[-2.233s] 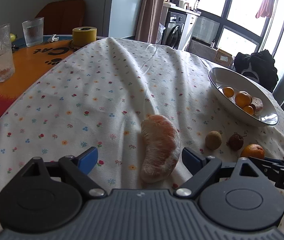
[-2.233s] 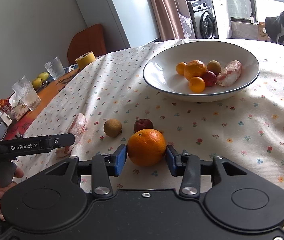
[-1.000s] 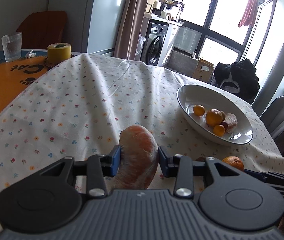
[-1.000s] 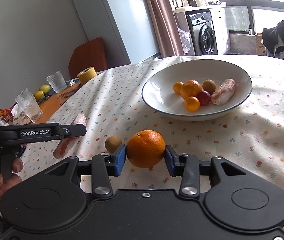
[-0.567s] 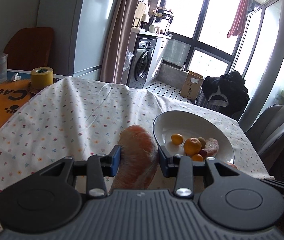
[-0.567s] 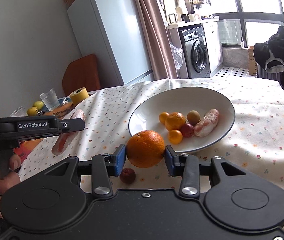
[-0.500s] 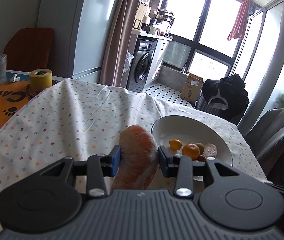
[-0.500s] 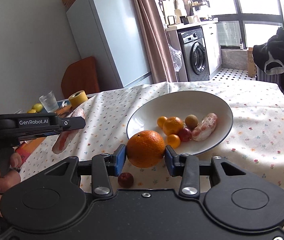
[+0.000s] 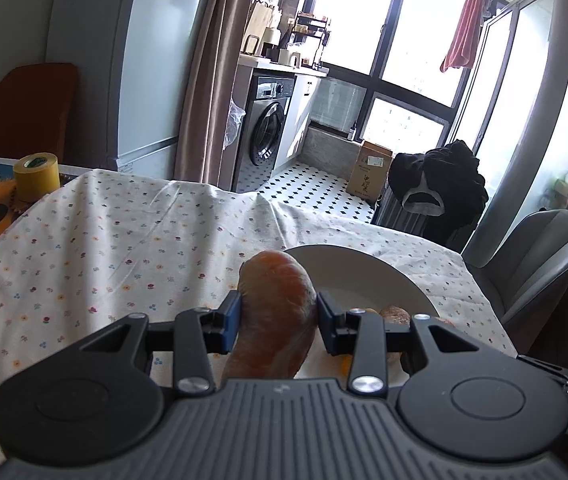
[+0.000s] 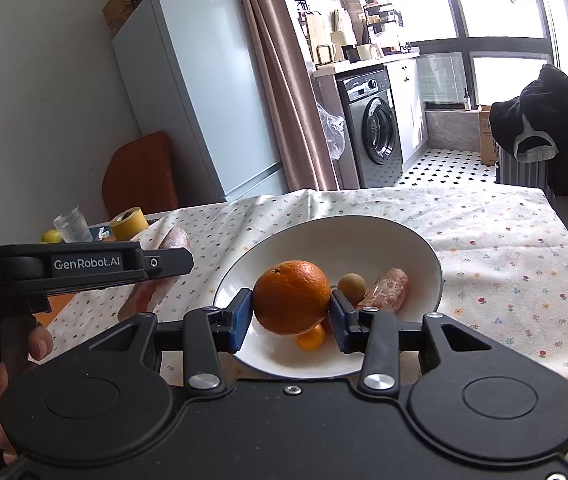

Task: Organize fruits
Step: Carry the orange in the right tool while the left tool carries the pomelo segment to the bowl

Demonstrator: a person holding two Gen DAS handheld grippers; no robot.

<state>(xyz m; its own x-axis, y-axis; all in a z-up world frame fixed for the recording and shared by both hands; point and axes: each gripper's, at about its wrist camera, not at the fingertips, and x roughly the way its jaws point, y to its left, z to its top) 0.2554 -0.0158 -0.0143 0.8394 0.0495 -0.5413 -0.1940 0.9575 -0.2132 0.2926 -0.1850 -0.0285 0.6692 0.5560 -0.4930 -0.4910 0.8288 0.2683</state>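
Jaws clamp orange [image 10: 291, 297] and pomelo segment [image 9: 274, 316] above bowl [image 10: 367, 236]

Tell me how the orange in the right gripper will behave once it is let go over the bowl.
The orange is round, so it will probably roll down the sloped wall of the bowl toward the fruit already at the bottom. It keeps its shape between the right gripper fingers, so it seems firm. Its dimpled peel likely helps the grip.
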